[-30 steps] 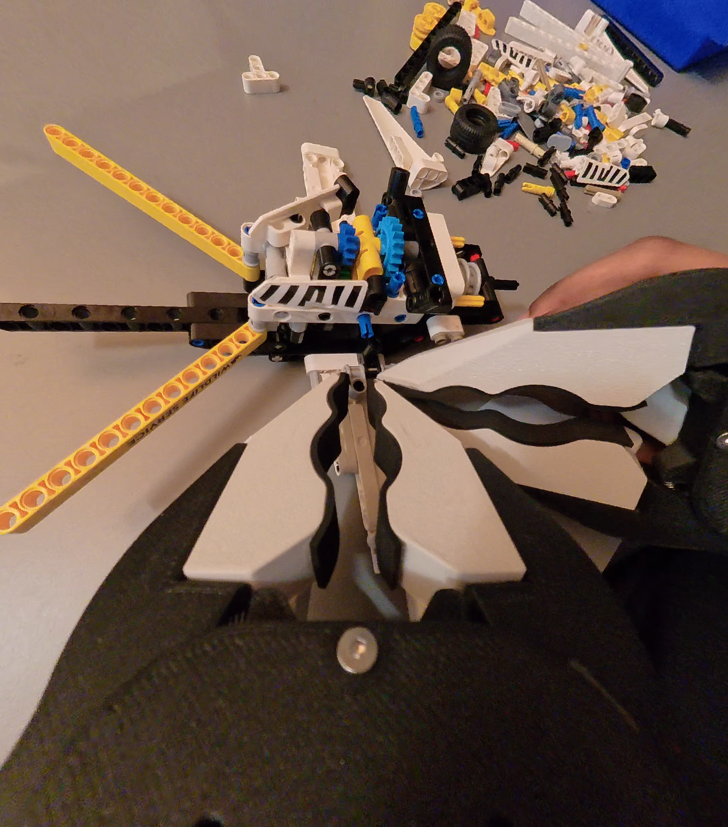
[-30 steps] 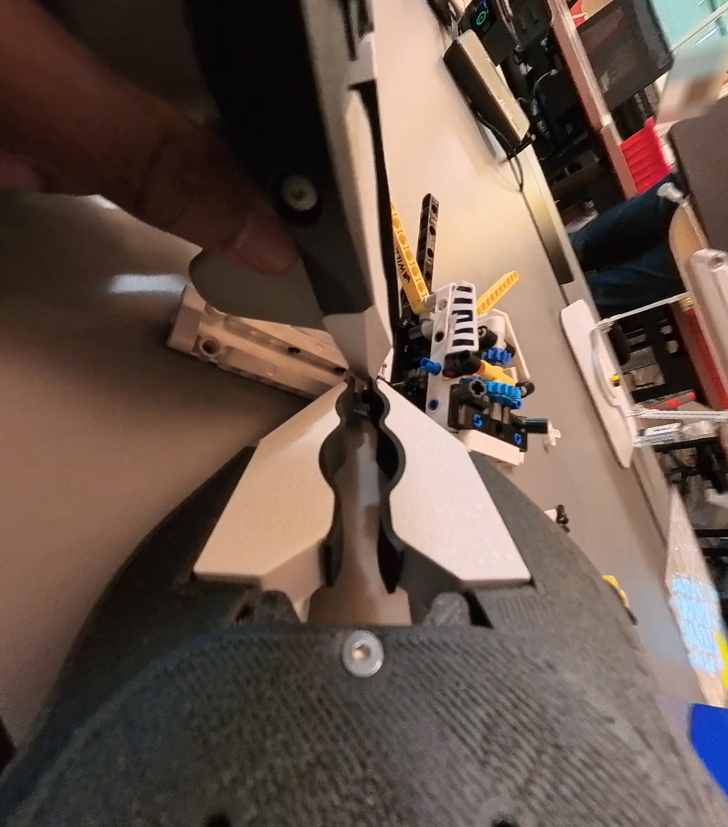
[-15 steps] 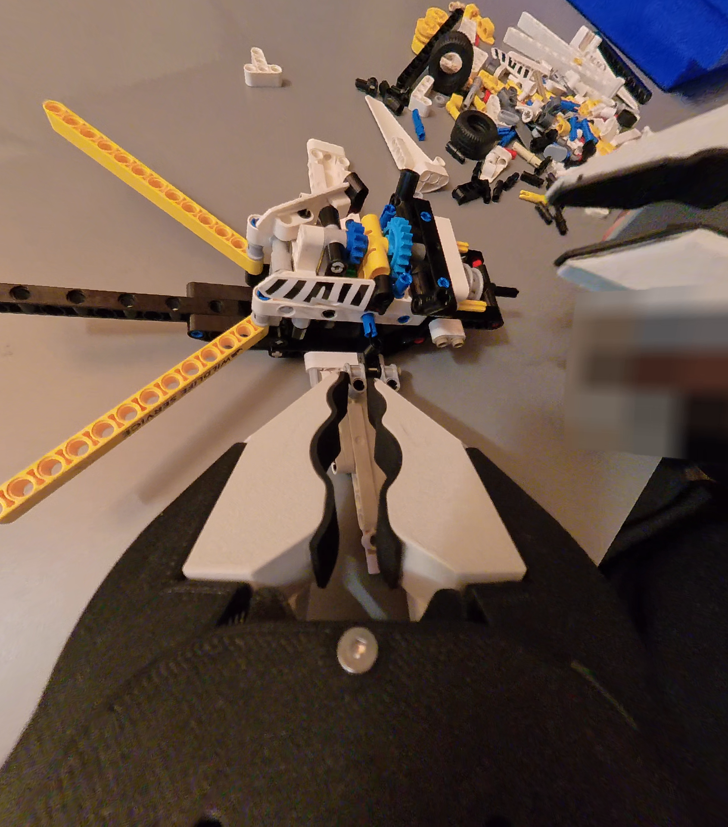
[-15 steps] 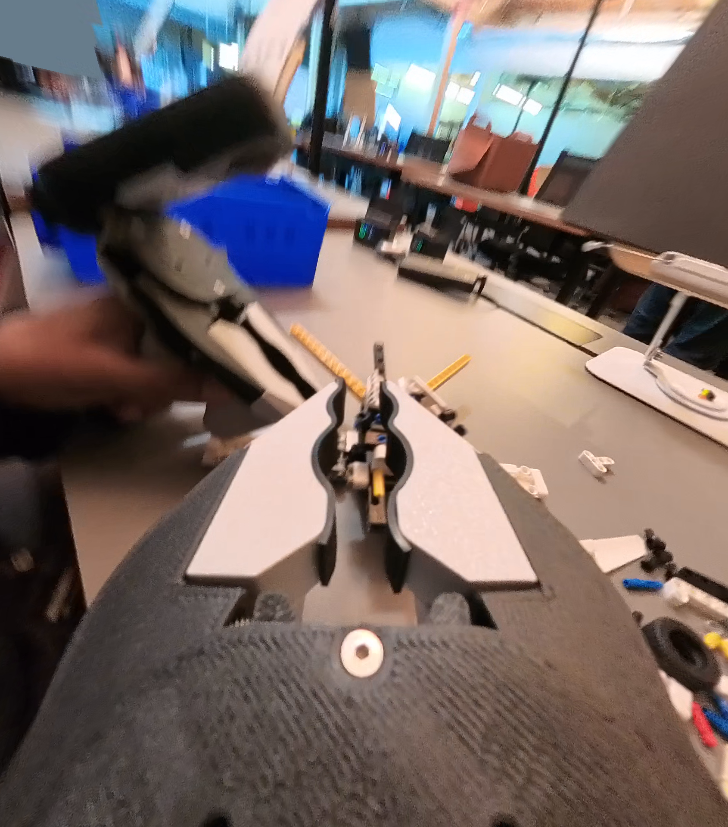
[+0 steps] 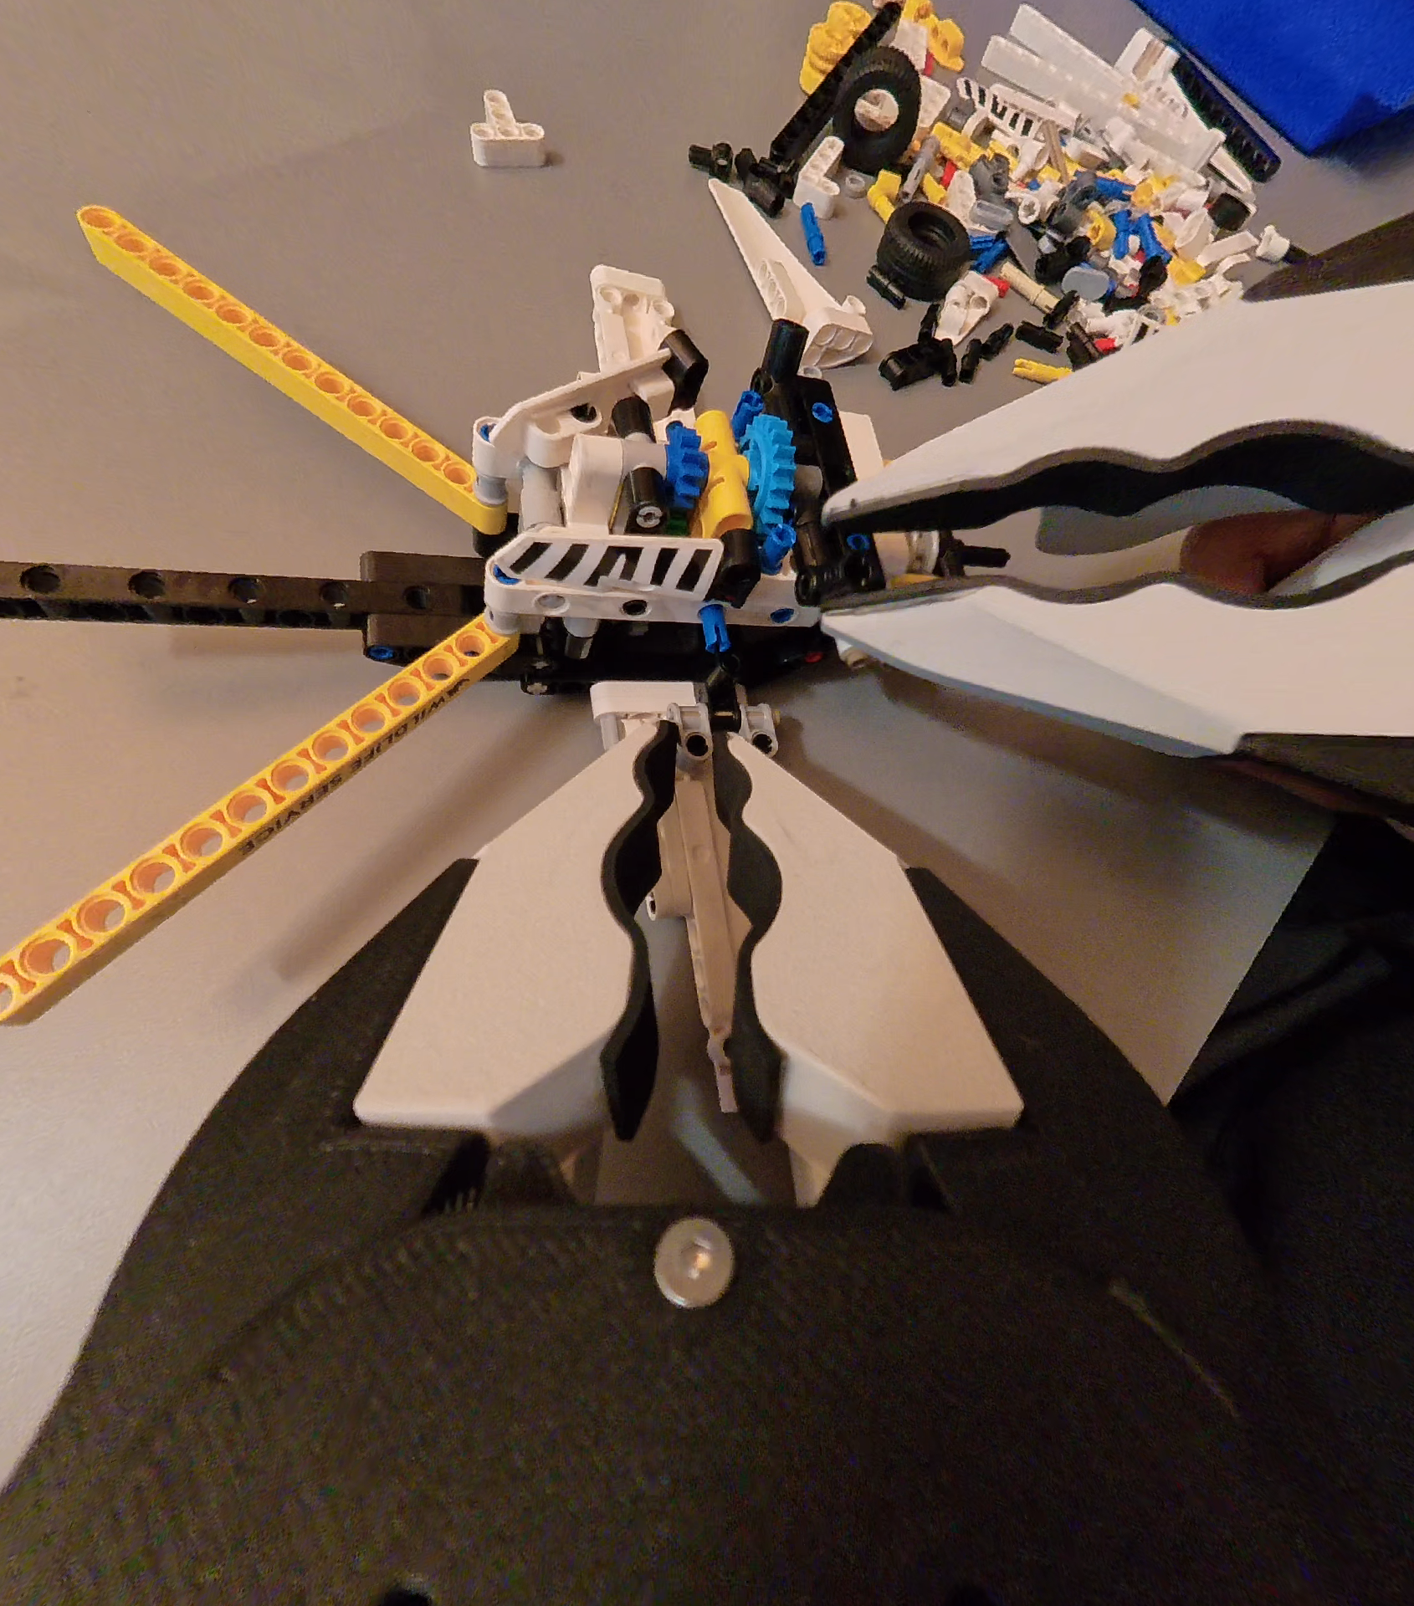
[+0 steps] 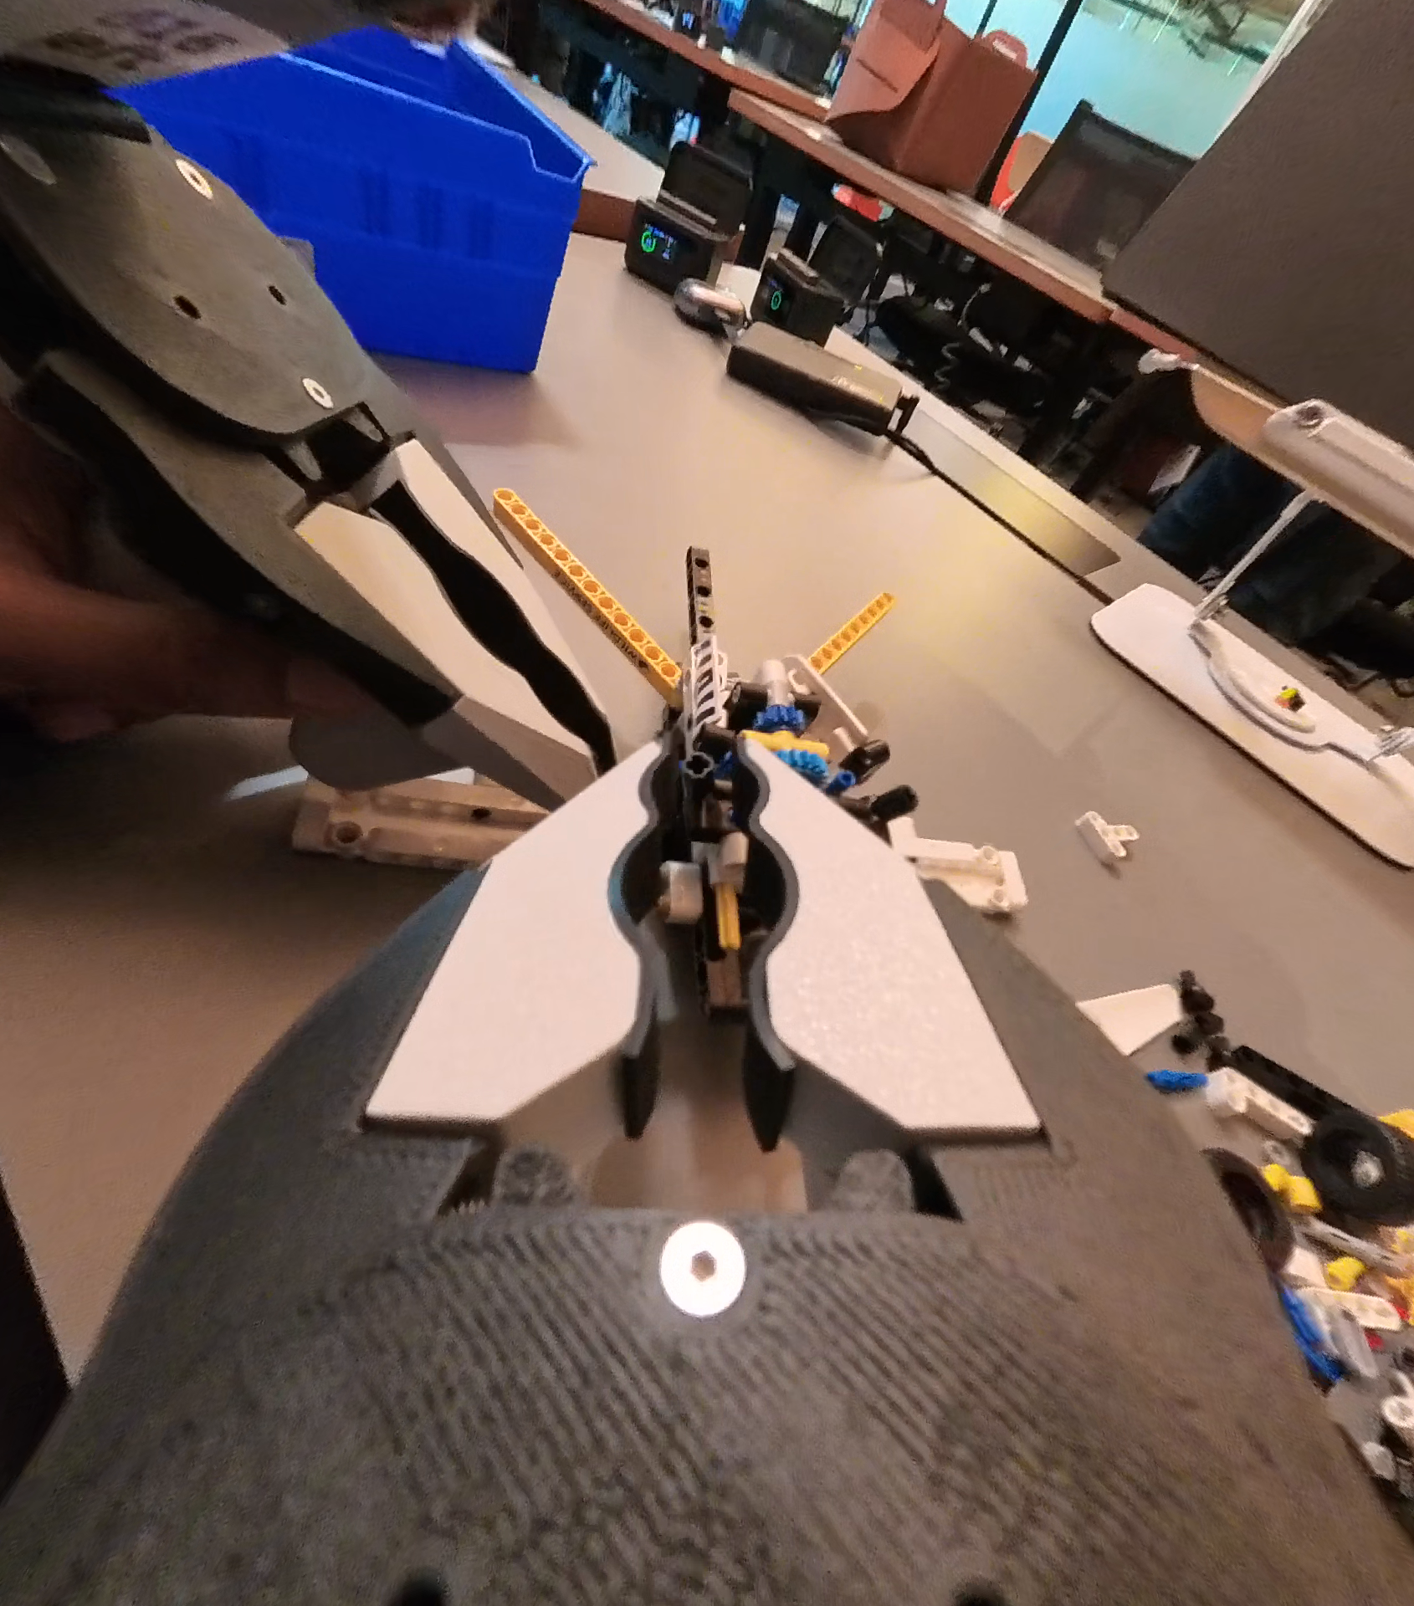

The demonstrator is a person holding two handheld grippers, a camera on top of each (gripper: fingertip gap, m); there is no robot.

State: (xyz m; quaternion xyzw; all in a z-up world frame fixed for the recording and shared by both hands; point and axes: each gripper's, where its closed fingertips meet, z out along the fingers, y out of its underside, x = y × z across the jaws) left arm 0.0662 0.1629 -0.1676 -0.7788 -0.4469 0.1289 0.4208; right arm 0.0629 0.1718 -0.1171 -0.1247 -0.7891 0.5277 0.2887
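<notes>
gripping the brick model point(image 5: 643, 556): left gripper point(image 5: 699, 747) clamps its white panel point(image 5: 699, 878), right gripper point(image 6: 708, 765) its black end.

Grey tabletop point(image 6: 773, 487), brown desks point(image 6: 903, 200) behind, dim room

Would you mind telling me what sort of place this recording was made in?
Probably a shared workshop or lab. Long tables and dark chairs fill the background, a blue parts bin stands on the grey worktable, and loose building-kit parts lie beside a half-built model.
</notes>
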